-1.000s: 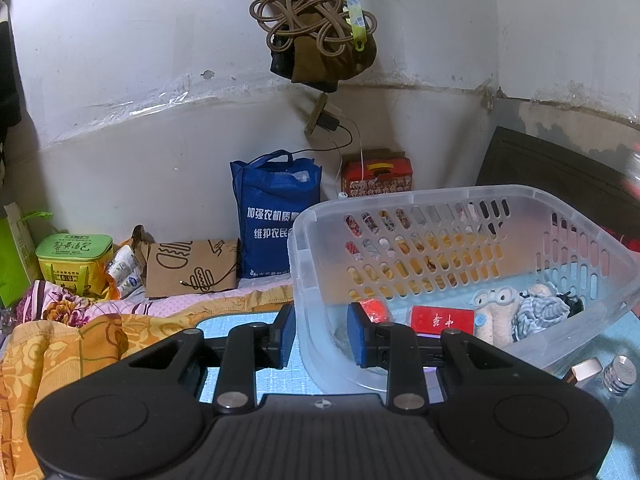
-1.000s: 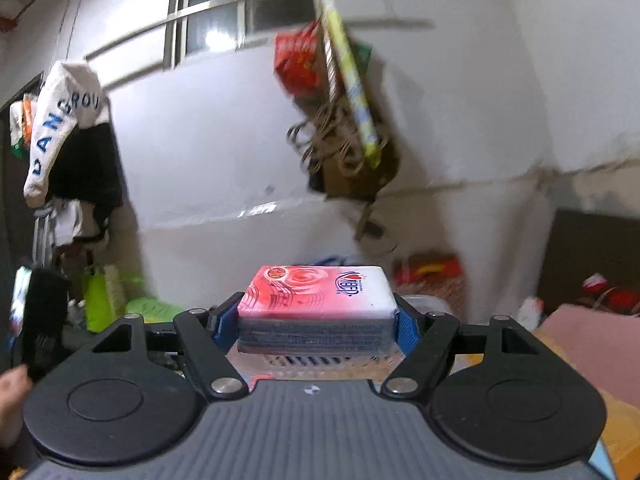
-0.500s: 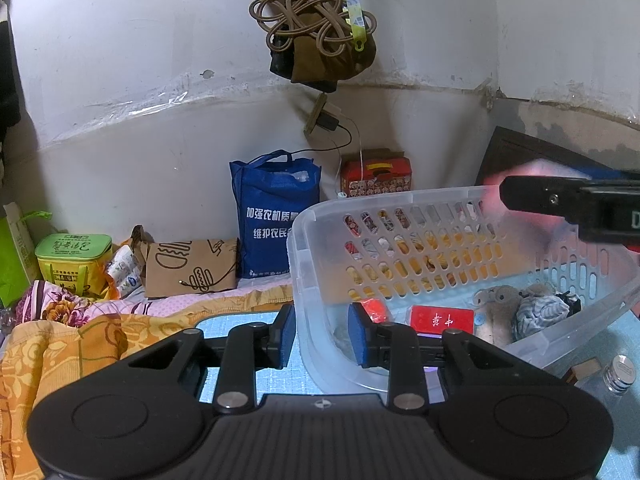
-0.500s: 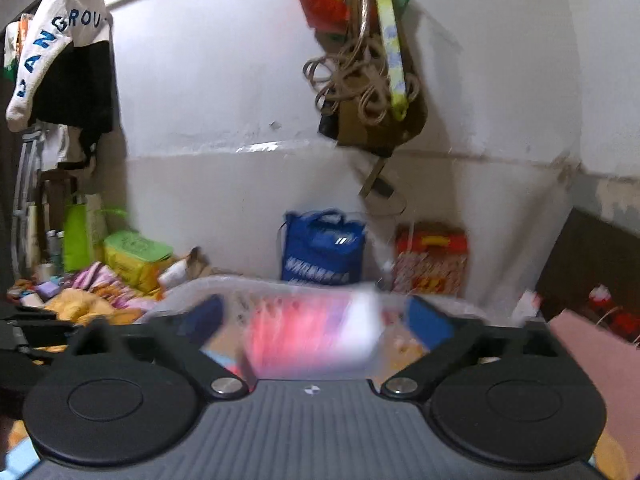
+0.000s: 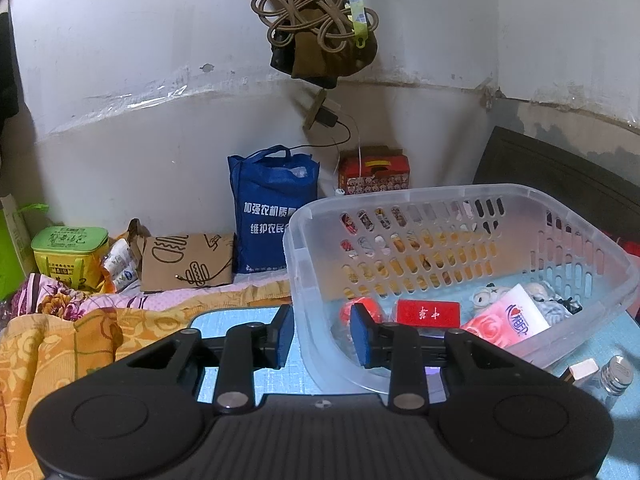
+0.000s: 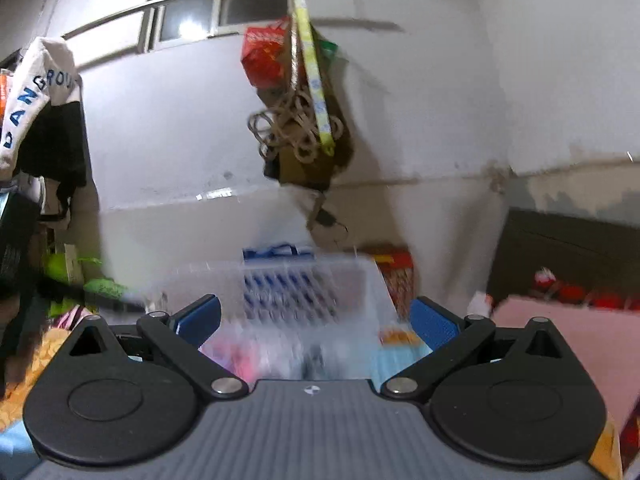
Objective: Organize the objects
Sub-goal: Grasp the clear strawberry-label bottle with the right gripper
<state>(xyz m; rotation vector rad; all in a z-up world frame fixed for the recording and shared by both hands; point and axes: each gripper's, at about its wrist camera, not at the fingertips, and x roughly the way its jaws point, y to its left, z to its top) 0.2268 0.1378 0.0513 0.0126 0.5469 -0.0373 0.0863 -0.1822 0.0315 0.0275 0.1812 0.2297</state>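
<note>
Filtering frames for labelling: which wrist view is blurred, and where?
Left wrist view: sharp all over; basket, tissue pack and red box all read clearly, with fisheye bending at the edges. Right wrist view: motion blur smears the basket and its contents, wall items are soft, and only the right gripper itself is crisp, with window glare up top.

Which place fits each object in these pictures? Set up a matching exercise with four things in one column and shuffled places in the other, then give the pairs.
Things
1. tissue pack
2. blue tote bag
3. small glass bottle
4. coiled rope

Places
A. hanging on the wall
B. lying inside the clear plastic basket
C. standing against the wall behind the basket
D. outside the basket, by its near right corner

Pairs: 1-B, 2-C, 3-D, 4-A
</note>
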